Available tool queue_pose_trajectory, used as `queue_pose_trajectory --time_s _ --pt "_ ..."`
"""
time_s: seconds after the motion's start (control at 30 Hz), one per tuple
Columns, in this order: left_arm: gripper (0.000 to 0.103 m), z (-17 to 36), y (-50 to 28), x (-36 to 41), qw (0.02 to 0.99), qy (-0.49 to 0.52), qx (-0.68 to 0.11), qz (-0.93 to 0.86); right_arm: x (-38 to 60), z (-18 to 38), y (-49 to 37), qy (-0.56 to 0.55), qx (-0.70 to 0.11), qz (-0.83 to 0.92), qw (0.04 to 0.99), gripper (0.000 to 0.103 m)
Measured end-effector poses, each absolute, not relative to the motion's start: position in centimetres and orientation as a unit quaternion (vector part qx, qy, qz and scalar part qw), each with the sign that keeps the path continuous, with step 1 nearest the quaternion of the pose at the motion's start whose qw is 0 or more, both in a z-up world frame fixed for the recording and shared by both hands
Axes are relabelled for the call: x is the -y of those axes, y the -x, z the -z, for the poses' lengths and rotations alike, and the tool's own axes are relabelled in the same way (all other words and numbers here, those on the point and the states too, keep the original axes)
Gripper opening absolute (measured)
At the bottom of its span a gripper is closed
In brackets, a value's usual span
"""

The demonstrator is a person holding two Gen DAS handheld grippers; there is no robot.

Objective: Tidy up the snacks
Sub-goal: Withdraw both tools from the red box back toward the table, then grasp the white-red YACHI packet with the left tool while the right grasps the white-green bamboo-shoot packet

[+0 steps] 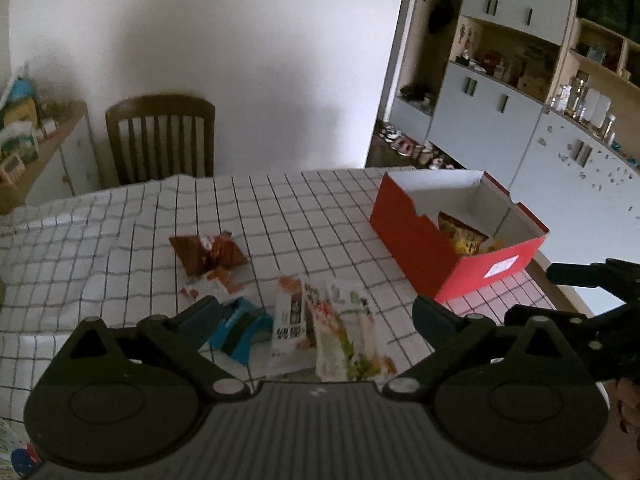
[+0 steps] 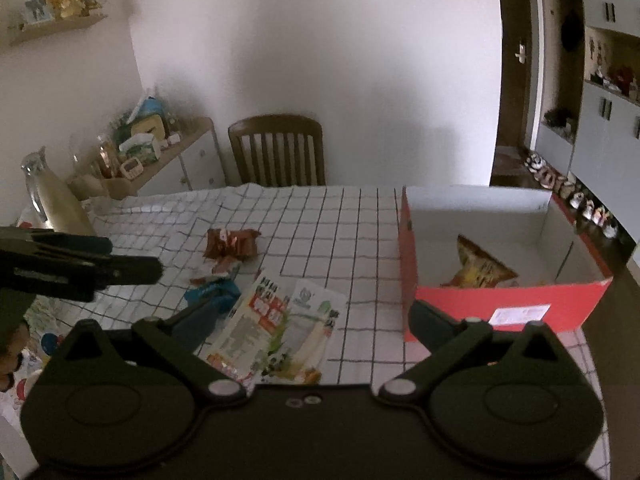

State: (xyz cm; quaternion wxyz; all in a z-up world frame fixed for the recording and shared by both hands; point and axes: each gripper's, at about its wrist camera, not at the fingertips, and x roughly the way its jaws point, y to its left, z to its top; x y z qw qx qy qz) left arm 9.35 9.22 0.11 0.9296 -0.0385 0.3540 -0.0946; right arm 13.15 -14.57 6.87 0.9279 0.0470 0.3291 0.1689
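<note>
A red cardboard box (image 1: pixel 416 236) (image 2: pixel 500 304) stands open on the checked tablecloth at the right, with a yellow snack bag (image 1: pixel 464 238) (image 2: pixel 480 270) inside. Loose snacks lie left of it: two white packets (image 1: pixel 320 320) (image 2: pixel 276 320), a blue packet (image 1: pixel 240 330) (image 2: pixel 212 294), a small orange-white packet (image 1: pixel 212 286) and a brown packet (image 1: pixel 208 250) (image 2: pixel 232 242). My left gripper (image 1: pixel 318 310) hangs open over the white packets, holding nothing. My right gripper (image 2: pixel 316 316) is open too, above the same packets beside the box. One left finger (image 2: pixel 128 270) shows at the right wrist view's left edge.
A wooden chair (image 1: pixel 160 140) (image 2: pixel 278 152) stands behind the table against the white wall. A cluttered sideboard (image 2: pixel 168 156) and a glass jug (image 2: pixel 44 200) are at the left. Cabinets (image 1: pixel 500 112) fill the right. The table's right edge (image 1: pixel 560 292) runs just past the box.
</note>
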Motion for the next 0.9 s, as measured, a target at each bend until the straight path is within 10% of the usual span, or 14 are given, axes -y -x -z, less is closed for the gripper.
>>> queue_pose_trajectory --time_s 0.9 --pt "0.102 9.8 -13.0 -9.2 0.889 0.012 -0.436 0.14 9.9 3.2 -20.9 -0.059 -0.465 -0.133 0.873 0.089"
